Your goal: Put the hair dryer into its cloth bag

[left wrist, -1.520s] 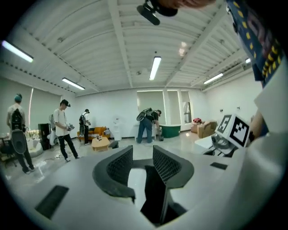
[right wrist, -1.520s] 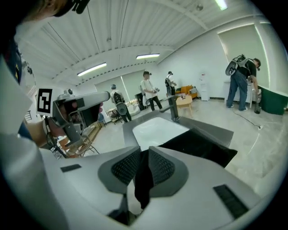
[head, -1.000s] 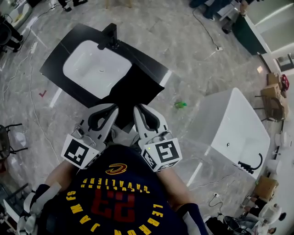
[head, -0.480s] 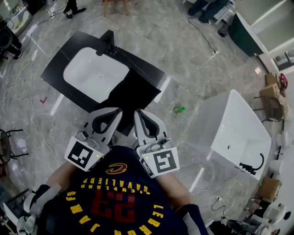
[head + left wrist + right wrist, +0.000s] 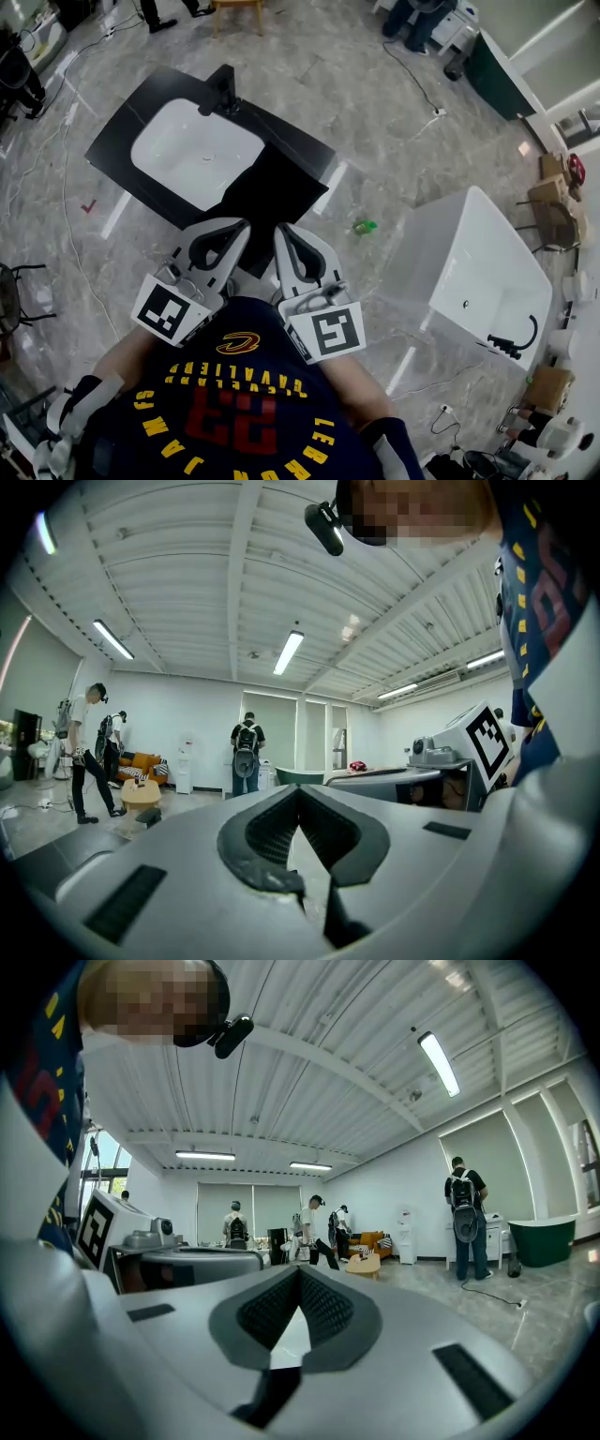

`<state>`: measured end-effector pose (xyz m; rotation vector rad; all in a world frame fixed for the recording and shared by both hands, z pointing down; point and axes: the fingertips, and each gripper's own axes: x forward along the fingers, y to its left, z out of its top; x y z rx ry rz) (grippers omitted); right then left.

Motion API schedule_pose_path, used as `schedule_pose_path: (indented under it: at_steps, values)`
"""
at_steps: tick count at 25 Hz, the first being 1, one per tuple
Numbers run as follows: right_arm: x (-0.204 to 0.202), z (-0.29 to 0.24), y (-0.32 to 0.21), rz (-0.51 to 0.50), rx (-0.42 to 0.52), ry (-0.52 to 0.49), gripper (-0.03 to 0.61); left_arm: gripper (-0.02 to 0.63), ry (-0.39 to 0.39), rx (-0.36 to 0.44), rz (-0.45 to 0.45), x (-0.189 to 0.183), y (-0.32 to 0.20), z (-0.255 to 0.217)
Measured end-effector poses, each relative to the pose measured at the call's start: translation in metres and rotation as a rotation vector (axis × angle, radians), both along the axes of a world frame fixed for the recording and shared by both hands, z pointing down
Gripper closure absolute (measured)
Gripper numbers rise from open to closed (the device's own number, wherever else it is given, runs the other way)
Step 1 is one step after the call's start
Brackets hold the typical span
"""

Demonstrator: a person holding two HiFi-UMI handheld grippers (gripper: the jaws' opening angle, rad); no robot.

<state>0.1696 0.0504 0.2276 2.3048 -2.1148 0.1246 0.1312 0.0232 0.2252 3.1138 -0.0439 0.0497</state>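
Note:
A black cloth bag (image 5: 272,192) lies flat on the black counter (image 5: 127,122), right of the white sink (image 5: 197,150). I see no hair dryer in any view. In the head view my left gripper (image 5: 238,225) and right gripper (image 5: 280,229) are held side by side close to the person's chest, above the counter's near edge. Both point level, away from the body. In the left gripper view the left gripper (image 5: 298,788) has its jaws meeting at the tips with nothing between them. The right gripper (image 5: 300,1270) looks the same in its own view.
A black faucet (image 5: 221,87) stands at the sink's far side. A white bathtub (image 5: 487,272) sits on the floor at the right, with a small green object (image 5: 363,226) between it and the counter. Several people (image 5: 246,752) stand across the room. Cables trail over the marble floor.
Both grippers have lifted slightly and stay together near the chest. The right gripper has rolled a little, so its marker cube faces up more squarely. The bag has not moved.

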Motion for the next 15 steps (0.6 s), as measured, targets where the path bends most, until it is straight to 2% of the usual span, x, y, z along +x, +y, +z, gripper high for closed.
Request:
schedule_pose_path:
  at_steps: [12, 15]
  values:
    - [-0.0045, 0.0006, 0.0068, 0.016, 0.001, -0.002, 0.571, 0.611, -0.009, -0.004, 0.000, -0.0065, 0.0015, 0.0024]
    - [-0.0050, 0.0000, 0.0058, 0.019, 0.002, 0.000, 0.571, 0.611, 0.011, -0.011, 0.000, -0.0076, -0.0011, -0.0025]
